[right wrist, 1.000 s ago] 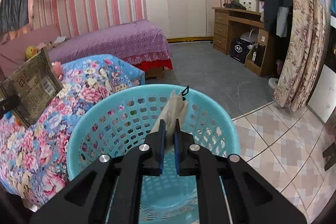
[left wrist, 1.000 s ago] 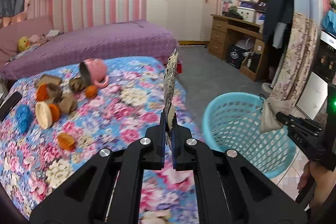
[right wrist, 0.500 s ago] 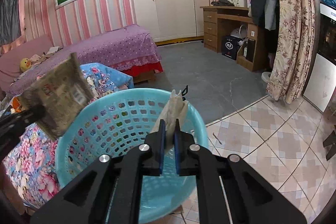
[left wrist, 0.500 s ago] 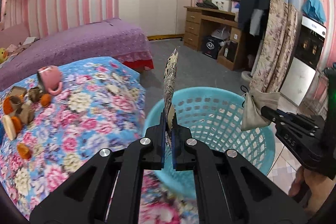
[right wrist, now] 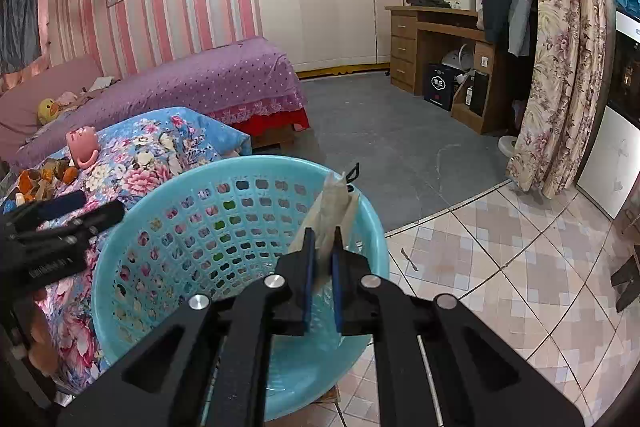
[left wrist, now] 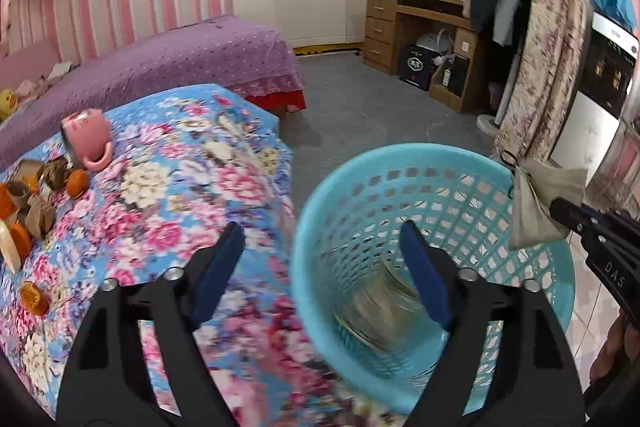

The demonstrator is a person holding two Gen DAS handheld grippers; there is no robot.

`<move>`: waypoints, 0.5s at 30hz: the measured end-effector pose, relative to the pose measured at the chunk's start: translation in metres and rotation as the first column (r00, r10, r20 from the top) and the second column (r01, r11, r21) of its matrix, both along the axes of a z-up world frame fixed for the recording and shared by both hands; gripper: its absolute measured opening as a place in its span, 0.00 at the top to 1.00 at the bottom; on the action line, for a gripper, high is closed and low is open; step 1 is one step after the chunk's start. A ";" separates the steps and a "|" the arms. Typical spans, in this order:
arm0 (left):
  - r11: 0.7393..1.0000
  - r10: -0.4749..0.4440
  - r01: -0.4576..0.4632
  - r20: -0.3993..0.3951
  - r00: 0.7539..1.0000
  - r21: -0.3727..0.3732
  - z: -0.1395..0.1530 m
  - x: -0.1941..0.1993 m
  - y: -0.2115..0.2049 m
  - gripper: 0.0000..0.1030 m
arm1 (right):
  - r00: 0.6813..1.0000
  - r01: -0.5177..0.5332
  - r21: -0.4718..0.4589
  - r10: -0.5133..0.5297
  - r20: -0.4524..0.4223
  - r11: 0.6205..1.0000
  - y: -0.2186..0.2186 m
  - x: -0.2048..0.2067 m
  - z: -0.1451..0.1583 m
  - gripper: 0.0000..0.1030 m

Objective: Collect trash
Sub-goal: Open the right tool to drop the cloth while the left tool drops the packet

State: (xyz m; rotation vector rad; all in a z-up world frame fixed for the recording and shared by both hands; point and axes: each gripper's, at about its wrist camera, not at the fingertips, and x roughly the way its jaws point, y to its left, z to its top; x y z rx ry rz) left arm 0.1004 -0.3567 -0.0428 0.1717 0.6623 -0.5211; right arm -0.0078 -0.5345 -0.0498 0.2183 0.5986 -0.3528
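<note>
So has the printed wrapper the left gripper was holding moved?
Yes. The wrapper has dropped from the open left gripper into the blue basket.

In front of me the bed (left wrist: pixel 192 155) under its blue floral cover carries a tipped pink mug (left wrist: pixel 86 139), and beside it a cluster of scraps — brown paper pieces (left wrist: pixel 40 215) and orange peels (left wrist: pixel 76 182). One more orange bit (left wrist: pixel 34 298) lies apart, nearer me. Against the bed's edge the turquoise basket (right wrist: pixel 240 183) stands on the tiled floor (right wrist: pixel 500 267) — grey flooring lies beyond.
</note>
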 end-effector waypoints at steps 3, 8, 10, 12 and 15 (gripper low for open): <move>0.999 0.033 -0.033 0.013 0.999 -0.014 0.005 0.004 0.018 0.10 | 1.000 -0.012 -0.010 0.012 -0.002 1.000 0.006 0.002 0.000 0.92; 0.998 0.060 -0.061 0.036 0.998 0.012 0.008 0.003 0.037 0.09 | 0.999 -0.033 -0.013 0.033 -0.008 0.999 0.015 0.009 -0.002 0.92; 0.997 0.071 -0.072 0.031 0.997 0.002 0.009 0.002 0.046 0.09 | 0.999 -0.032 -0.016 0.032 -0.009 0.999 0.017 0.011 -0.003 0.92; 0.996 0.088 -0.088 0.040 0.995 -0.002 0.013 -0.001 0.056 0.08 | 0.999 -0.033 -0.010 0.033 -0.011 0.999 0.020 0.014 -0.004 0.91; 0.994 0.105 -0.104 0.056 0.993 -0.012 0.020 -0.006 0.071 0.06 | 1.000 -0.022 -0.027 0.022 -0.010 0.999 0.025 0.017 -0.002 0.78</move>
